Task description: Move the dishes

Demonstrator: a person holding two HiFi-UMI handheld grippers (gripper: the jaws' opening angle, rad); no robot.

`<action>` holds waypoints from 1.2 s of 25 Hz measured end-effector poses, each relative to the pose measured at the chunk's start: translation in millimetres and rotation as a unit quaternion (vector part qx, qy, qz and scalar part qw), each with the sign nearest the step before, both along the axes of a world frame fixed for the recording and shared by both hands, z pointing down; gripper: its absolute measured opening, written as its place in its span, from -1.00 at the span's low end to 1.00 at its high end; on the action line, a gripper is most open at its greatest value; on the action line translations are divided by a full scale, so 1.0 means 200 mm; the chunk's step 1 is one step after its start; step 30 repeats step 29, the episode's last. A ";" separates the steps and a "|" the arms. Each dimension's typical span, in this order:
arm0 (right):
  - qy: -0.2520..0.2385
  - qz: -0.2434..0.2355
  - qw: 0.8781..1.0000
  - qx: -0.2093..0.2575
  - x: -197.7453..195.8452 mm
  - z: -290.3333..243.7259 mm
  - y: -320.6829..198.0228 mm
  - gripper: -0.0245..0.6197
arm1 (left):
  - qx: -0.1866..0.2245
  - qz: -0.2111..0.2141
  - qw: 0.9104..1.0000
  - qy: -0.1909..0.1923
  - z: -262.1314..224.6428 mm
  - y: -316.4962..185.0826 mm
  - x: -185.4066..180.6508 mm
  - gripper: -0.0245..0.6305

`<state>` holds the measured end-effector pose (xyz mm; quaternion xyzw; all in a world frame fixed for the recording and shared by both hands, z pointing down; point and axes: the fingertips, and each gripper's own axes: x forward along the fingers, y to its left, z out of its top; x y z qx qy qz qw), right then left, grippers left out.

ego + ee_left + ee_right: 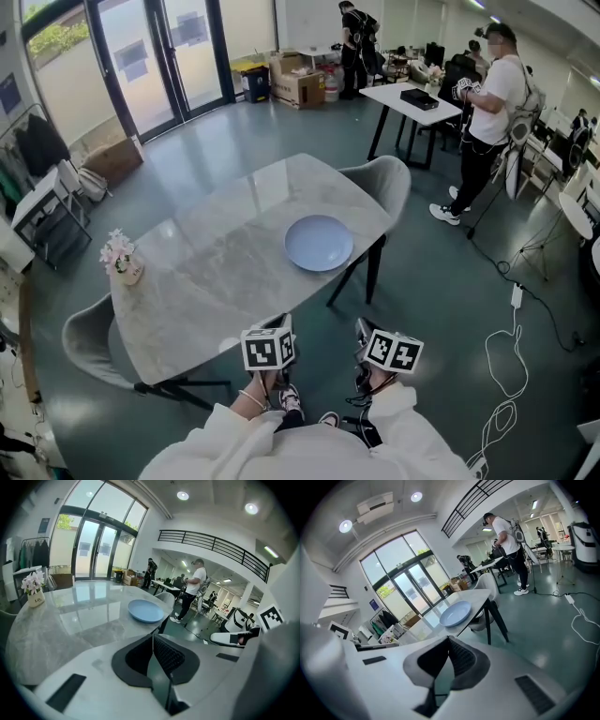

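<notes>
Which step is in hand can't be pinned down. Both tools are empty & held back by the person's body, short of the tabletop (187, 281), w/ the plate (319, 243) lying flat on it. That fits a plate waiting to be fetched as well as one already set where it's wanted, so only general care applies.

Left hand-held gripper (153, 641): jaws pressed together, nothing btw them. Right hand-held gripper (449, 645): same, jaws together, nothing held. In the head view they sit side by side just off the tabletop's near corner, pointing fwd & down twd the plate.

Doing this well, as I judge it: keep both tools clear of the tabletop's edge & don't swing them near the plate. It sits close to the right-hand edge, just by the grey chair (380, 183), & a knock could prob. slide it off the smooth stone. The chair's back & legs crowd that side too, so there's less room there than at the near corner.

Plate: pale blue, round, shallow, plain, w/ a low raised rim. Right way up, looks empty & clean. Material can't be told, maybe ceramic or plastic. The rim looks like the only part a jaw could catch. It's well apart from the small flower pot (122, 262) at the tabletop's left end. No other dish shows in any view.
</notes>
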<state>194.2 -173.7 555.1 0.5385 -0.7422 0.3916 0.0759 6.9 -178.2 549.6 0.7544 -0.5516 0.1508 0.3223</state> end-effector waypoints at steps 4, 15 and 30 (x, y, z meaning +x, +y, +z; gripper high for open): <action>0.002 -0.004 1.000 0.006 -0.01 -0.03 -0.01 -0.74 | 0.001 -0.004 1.000 0.002 -0.01 0.00 0.01 -0.88; 0.000 -0.007 1.000 0.007 -0.05 -0.04 -0.07 -0.74 | 0.003 -0.004 1.000 0.010 -0.02 -0.06 -0.01 -0.88; 0.009 -0.001 1.000 0.008 -0.04 -0.06 -0.12 -0.74 | 0.004 0.011 1.000 0.026 -0.04 -0.13 0.02 -0.88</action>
